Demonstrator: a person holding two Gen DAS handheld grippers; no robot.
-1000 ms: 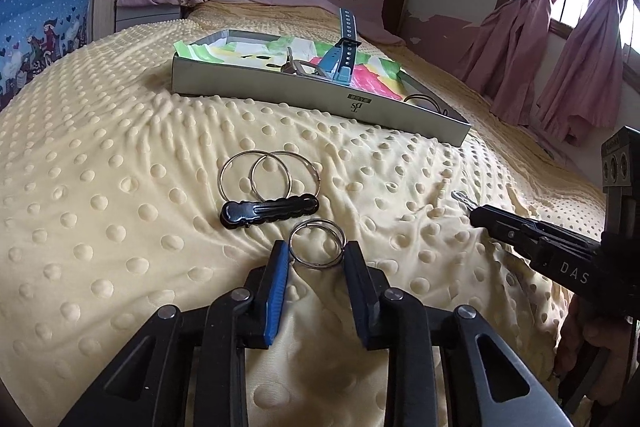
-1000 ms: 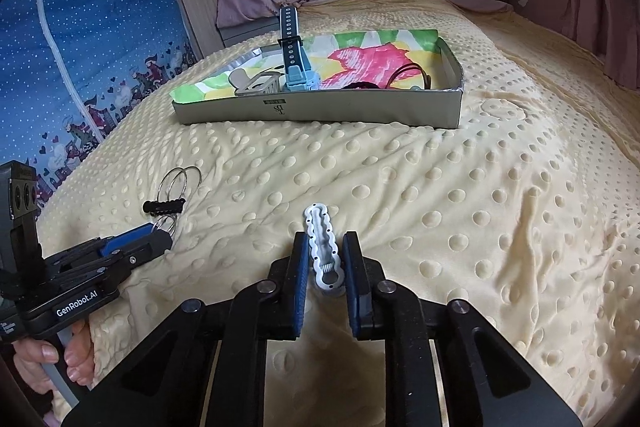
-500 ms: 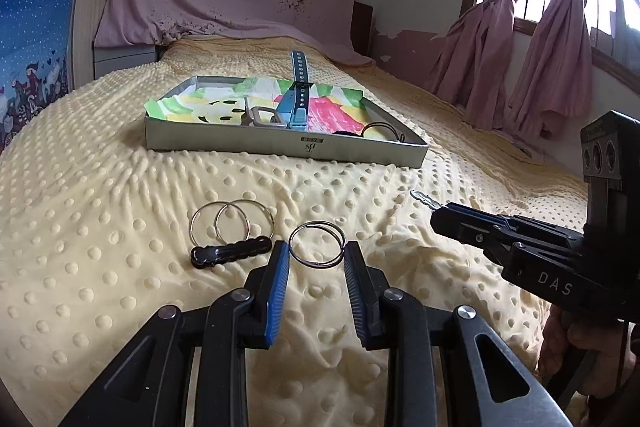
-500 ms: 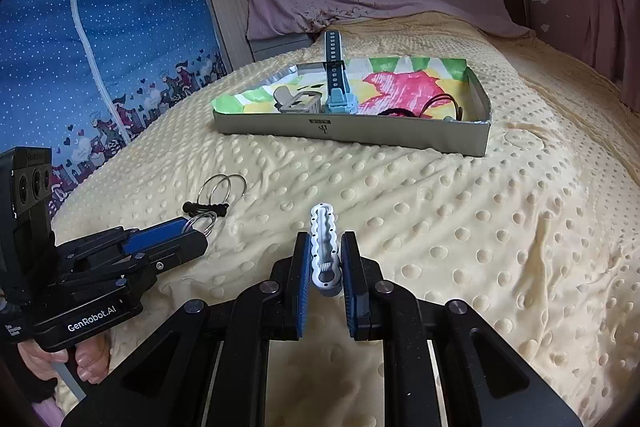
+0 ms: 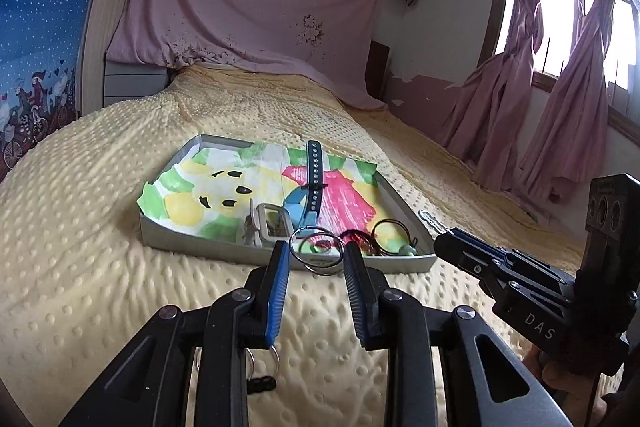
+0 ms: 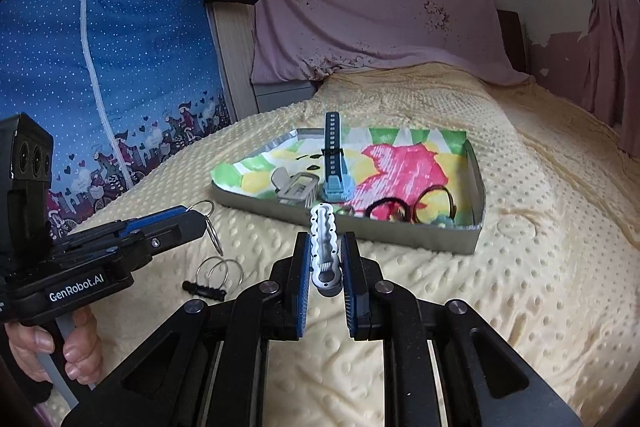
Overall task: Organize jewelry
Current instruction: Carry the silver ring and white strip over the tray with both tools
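Note:
My left gripper [image 5: 316, 249] is shut on a silver double ring [image 5: 320, 271], held in the air just before the tray's near wall. My right gripper [image 6: 326, 241] is shut on a white wavy hair clip [image 6: 325, 247], which stands upright between the pads, also lifted off the bed. The grey tray [image 6: 478, 243] is lined with a bright drawing. It holds a blue-strapped watch [image 6: 334, 163], a silver clip [image 6: 298, 187] and dark hair ties [image 6: 388, 209]. A black clip with two rings [image 6: 212, 281] lies on the bedspread below the left gripper [image 6: 192, 223].
The yellow dotted bedspread [image 6: 520, 267] covers the whole bed. A pink cloth [image 5: 260, 15] hangs at the headboard and pink curtains [image 5: 560, 107] hang by the window at the right. A blue fabric wardrobe [image 6: 100, 67] stands on the left. A person's hand [image 6: 68, 351] grips the left handle.
Both grippers have risen off the bedspread with the ring and the white clip, and the tray now looks nearer. The black clip with its two rings stayed on the bed.

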